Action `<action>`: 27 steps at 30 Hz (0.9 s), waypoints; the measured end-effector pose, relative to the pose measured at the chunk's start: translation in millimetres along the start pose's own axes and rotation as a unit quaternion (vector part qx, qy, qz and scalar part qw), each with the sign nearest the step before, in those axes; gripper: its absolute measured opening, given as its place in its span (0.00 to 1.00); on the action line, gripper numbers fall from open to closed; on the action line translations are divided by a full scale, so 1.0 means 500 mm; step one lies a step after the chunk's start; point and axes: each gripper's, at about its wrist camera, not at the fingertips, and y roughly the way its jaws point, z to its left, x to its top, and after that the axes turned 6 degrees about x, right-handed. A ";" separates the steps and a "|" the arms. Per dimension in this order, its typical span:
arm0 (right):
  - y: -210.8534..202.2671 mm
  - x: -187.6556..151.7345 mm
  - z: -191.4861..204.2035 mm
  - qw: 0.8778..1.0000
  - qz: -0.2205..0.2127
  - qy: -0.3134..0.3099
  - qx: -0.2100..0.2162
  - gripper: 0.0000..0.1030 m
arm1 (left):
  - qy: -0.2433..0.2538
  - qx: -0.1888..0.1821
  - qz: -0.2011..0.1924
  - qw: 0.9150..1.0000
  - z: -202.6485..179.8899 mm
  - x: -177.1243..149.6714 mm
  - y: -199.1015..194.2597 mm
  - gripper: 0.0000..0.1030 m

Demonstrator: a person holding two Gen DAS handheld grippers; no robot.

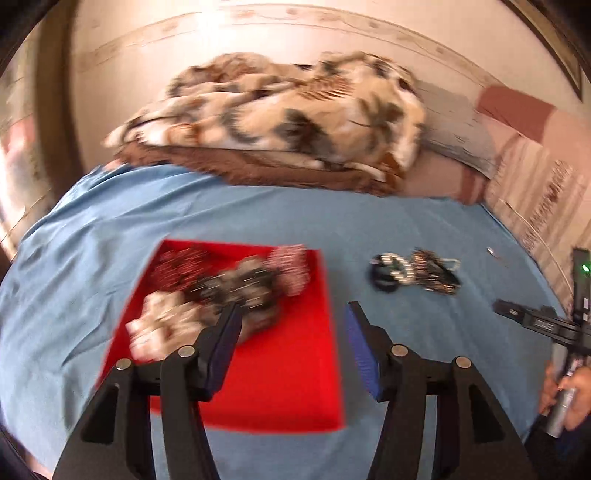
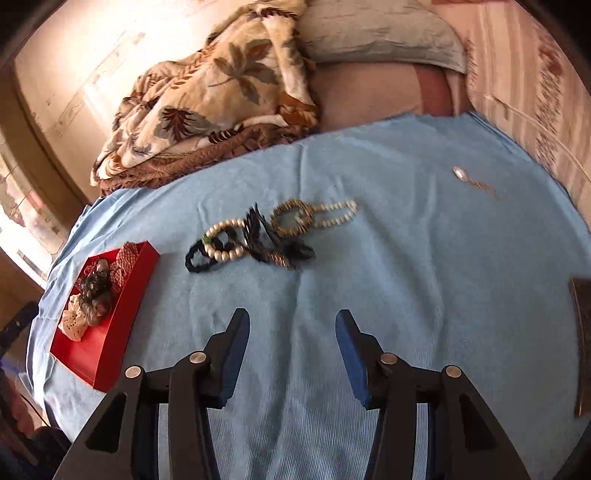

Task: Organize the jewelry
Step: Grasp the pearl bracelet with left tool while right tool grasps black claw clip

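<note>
A red tray (image 1: pixel 288 373) lies on the blue cloth and holds several fabric scrunchies (image 1: pixel 207 295), blurred in the left wrist view. My left gripper (image 1: pixel 291 310) hangs over the tray's right half, open, with nothing between its fingers. To the tray's right is a jewelry heap (image 2: pixel 258 236): a pearl bracelet (image 2: pixel 225 240), a black scrunchie (image 2: pixel 199 260), a gold bangle (image 2: pixel 291 218) and a pearl strand (image 2: pixel 336 214). My right gripper (image 2: pixel 291 317) is open above bare cloth, nearer than the heap. The tray (image 2: pixel 110 332) sits at its left.
A small silver piece on a chain (image 2: pixel 461 173) lies alone at the far right of the blue cloth (image 2: pixel 406 295). A floral blanket (image 1: pixel 277 110) and a pillow (image 2: pixel 380 33) lie behind. A dark flat object (image 2: pixel 581 332) is at the right edge. A hand (image 1: pixel 569 391) holds a handle.
</note>
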 end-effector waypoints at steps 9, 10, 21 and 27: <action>0.122 0.096 -0.014 0.998 0.009 -0.024 0.051 0.51 | 0.027 -0.033 0.076 0.996 -0.163 0.079 0.195 0.40; 0.133 0.101 -0.013 0.998 0.013 -0.027 0.057 0.51 | 0.027 -0.035 0.086 0.995 -0.173 0.085 0.221 0.37; 0.222 0.131 0.002 0.994 0.041 -0.071 0.074 0.33 | 0.041 -0.055 0.151 0.986 -0.263 0.134 0.443 0.31; 0.241 0.130 -0.011 0.994 0.052 -0.059 0.077 0.16 | 0.055 -0.065 0.166 0.982 -0.284 0.118 0.472 0.27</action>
